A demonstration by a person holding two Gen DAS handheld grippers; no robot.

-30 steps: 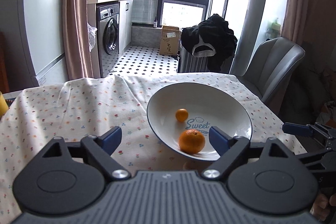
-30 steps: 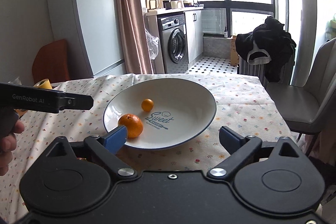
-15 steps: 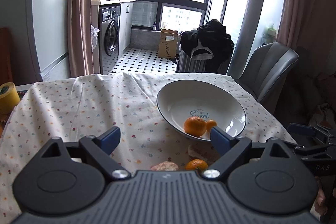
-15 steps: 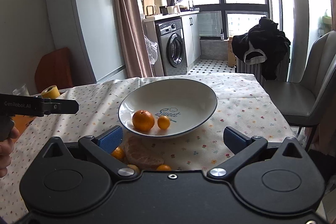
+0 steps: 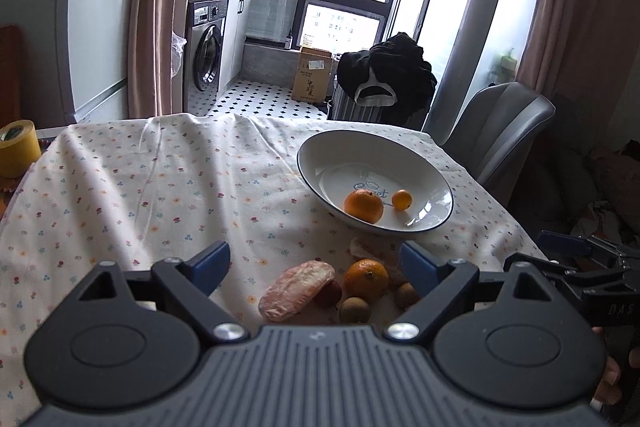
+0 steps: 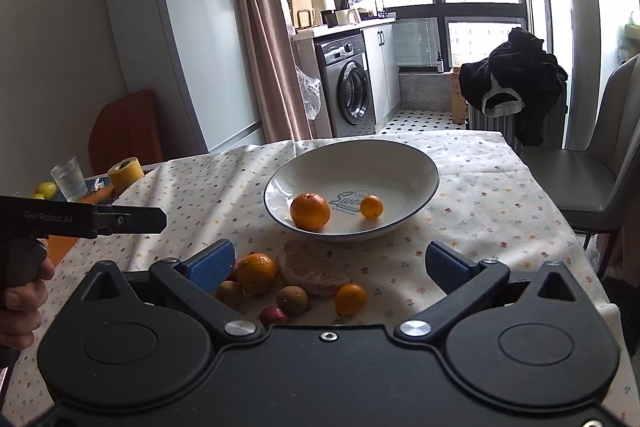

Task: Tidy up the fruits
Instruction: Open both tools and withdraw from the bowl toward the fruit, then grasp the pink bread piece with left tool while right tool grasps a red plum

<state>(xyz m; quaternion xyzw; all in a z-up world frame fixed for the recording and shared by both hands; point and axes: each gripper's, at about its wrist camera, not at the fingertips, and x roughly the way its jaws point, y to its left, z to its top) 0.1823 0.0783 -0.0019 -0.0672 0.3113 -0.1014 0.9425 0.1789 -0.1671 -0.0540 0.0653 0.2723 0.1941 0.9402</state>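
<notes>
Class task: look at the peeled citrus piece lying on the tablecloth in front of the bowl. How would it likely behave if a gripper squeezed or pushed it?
The peeled citrus piece shows bare pale membrane with no rind, so it probably dents or tears under a firm pinch. It lies flat and broad, so a push would likely slide it, not roll it, unlike the round mandarin beside it. Its surface may be moist and slippery.

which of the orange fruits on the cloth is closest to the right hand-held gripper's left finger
The larger mandarin on the tablecloth, right beside the blue left finger. The small kumquat lies further right, past the peeled segment; the other two orange fruits sit in the bowl.
</notes>
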